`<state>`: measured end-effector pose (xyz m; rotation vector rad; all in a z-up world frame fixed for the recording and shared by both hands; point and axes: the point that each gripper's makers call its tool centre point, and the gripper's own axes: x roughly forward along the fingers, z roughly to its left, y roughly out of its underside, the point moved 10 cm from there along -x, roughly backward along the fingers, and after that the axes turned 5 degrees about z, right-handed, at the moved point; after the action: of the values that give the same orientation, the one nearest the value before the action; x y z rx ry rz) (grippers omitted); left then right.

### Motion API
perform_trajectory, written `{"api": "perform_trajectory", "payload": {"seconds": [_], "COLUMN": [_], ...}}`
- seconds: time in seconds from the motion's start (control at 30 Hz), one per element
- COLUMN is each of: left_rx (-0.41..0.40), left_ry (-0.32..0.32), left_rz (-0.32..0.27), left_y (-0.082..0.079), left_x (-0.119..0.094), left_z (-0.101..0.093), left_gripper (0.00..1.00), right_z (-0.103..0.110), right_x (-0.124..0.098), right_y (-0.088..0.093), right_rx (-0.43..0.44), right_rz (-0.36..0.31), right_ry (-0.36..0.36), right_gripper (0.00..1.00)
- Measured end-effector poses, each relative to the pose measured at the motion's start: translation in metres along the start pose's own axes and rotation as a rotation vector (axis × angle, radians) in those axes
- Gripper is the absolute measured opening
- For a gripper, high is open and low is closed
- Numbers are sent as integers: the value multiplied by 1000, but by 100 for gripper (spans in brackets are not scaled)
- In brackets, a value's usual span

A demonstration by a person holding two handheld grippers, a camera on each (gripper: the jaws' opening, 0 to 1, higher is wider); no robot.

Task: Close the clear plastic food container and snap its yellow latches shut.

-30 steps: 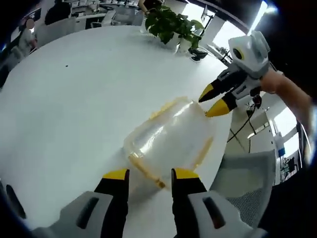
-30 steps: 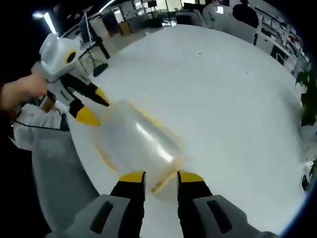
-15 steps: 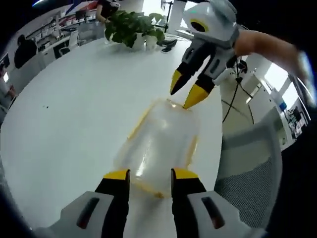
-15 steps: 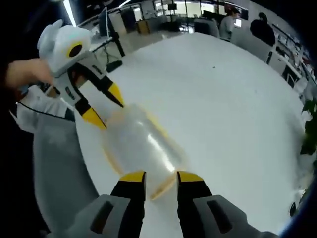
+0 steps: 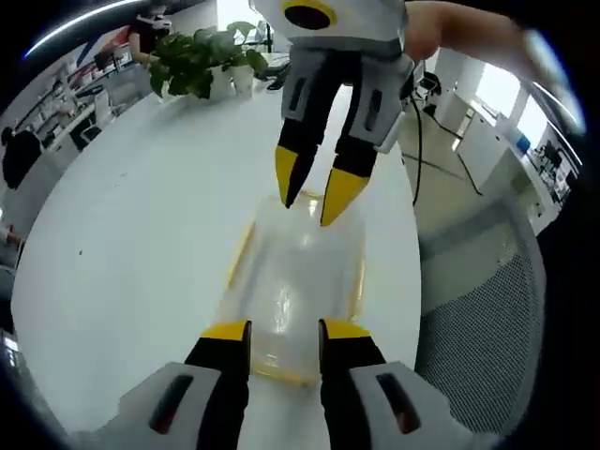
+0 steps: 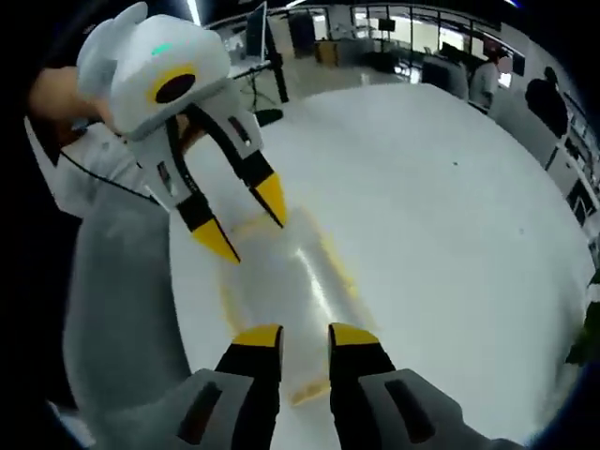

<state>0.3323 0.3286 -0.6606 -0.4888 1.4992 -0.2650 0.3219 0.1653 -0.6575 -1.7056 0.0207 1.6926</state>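
Right gripper (image 5: pixel 312 211) swung opposite left gripper (image 5: pixel 278 330), container (image 5: pixel 295 281) between; jaws parted; plant (image 5: pixel 192 61) beyond

Open-plan office: desks (image 6: pixel 441 70), potted plant (image 5: pixel 192 61)

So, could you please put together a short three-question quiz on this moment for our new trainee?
1. True or false: the lid of the container lies on the floor.
2. Which stands on the white table beyond the container? A) a potted plant B) a kettle C) a laptop
3. Fill in: the left gripper and right gripper face each other from the container's two short ____.

Key
1. False: it rests on the container, on the table.
2. A, the potted plant.
3. ends; each gripper's jaws stand parted over an end.
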Motion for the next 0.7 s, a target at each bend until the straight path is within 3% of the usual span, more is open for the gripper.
{"api": "perform_trajectory", "payload": {"seconds": [0.47,0.57,0.63,0.7], "left_rx": [63,60,101,93], "left_ry": [21,33,13,17], "left_rz": [19,29,50,38], "left_y": [-12,-13,-11,-12], "left_x": [16,20,20,20], "left_z": [-13,-17,-18,-18], "left_gripper": [21,21,20,21], "right_z": [0,-1,-3,-4], "right_x": [17,21,22,23], "right_y": [-10,-12,-14,-15], "right_rx": [-49,-57,-78,-79], "right_rz": [-25,-13,-11,-18], "right_ry": [-37,-39,-24,-21], "right_gripper": [16,19,20,23]}}
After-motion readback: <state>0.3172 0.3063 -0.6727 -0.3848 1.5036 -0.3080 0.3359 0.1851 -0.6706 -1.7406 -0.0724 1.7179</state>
